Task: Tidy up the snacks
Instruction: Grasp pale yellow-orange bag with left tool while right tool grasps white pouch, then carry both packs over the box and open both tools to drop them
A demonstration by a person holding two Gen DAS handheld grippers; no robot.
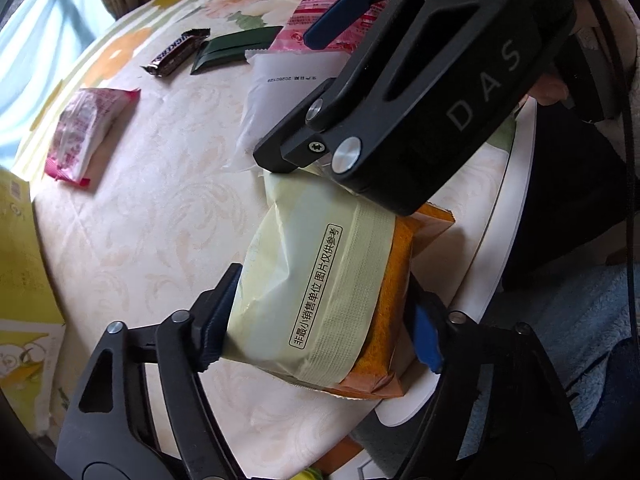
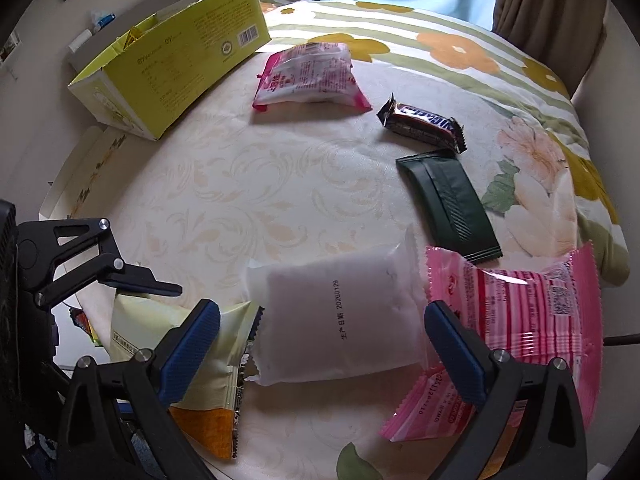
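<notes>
My left gripper (image 1: pixel 316 320) has its fingers on both sides of a pale green and orange snack packet (image 1: pixel 320 304) that lies on the table, shut on it. The same packet shows in the right wrist view (image 2: pixel 192 344). My right gripper (image 2: pixel 320 344) is open, its blue pads on either side of a white frosted packet (image 2: pixel 336 320) below it; its body (image 1: pixel 420 92) hangs over the far end of the green packet. A pink striped packet (image 2: pixel 520 312) lies right of the white one.
A yellow-green open box (image 2: pixel 180 60) stands at the table's far left. A pink and white packet (image 2: pixel 308 76), a chocolate bar (image 2: pixel 424 124) and a dark green packet (image 2: pixel 448 204) lie on the floral tablecloth (image 2: pixel 240 184). The table edge (image 1: pixel 492 240) is close on the right.
</notes>
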